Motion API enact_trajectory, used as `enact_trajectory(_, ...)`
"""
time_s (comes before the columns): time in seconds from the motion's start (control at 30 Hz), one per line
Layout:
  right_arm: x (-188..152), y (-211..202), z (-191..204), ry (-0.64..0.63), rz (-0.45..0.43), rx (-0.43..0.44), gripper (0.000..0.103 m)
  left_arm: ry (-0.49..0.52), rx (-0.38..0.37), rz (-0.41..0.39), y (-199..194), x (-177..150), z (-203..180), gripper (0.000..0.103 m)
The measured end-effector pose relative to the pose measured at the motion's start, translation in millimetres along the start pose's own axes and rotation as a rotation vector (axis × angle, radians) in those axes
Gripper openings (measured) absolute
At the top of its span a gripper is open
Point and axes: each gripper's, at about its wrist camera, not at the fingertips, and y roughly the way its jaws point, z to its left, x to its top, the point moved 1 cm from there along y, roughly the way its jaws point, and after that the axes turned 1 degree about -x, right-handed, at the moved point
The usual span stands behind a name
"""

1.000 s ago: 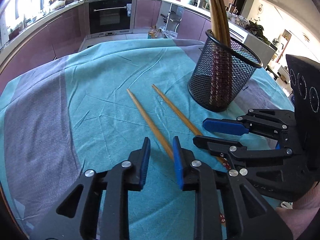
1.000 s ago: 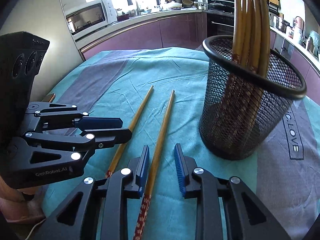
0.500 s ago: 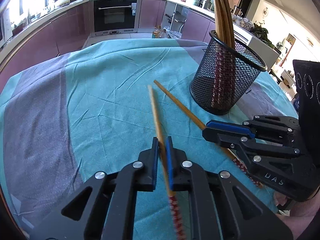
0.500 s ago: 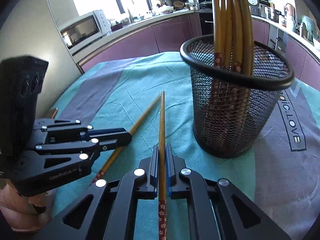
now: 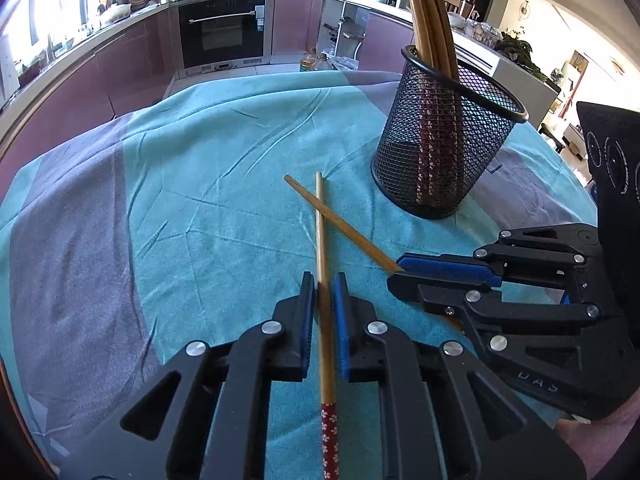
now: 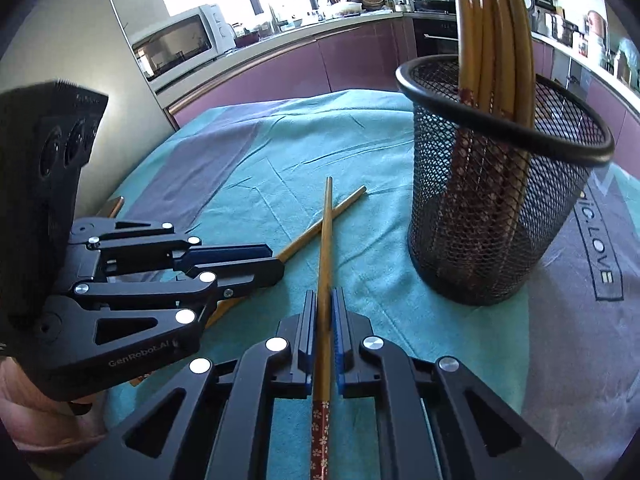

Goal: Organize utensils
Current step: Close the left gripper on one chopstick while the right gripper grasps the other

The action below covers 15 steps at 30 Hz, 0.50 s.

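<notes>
1. Left gripper point(image 5: 321, 300): jaws clamped on one chopstick point(image 5: 322, 264), gripped toward its red flowered end, with the plain tip pointing forward over the teal cloth point(image 5: 224, 184).
2. Right gripper point(image 6: 322, 312): jaws likewise clamped on a second chopstick point(image 6: 325, 248), held the same way.
3. The two shafts cross near their tips, beside the mesh holder point(image 5: 444, 148); whether the tips rest on the cloth or are raised clear of it cannot be told.
4. Done: several chopsticks point(image 6: 492, 32) already stand upright in the holder, patterned ends down.
5. Left: judged from this view, the last two loose chopsticks are both in hand; each has yet to be lifted, turned and dropped into the holder. No others are visible on the cloth.
</notes>
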Motion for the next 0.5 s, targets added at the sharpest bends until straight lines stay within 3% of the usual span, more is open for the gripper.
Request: enact_trajectory(0.5,-3,-23,-11,0.036,-0.064,0.037,0.006,-0.033,0.002,-0.047,-16,1,-1,0.008)
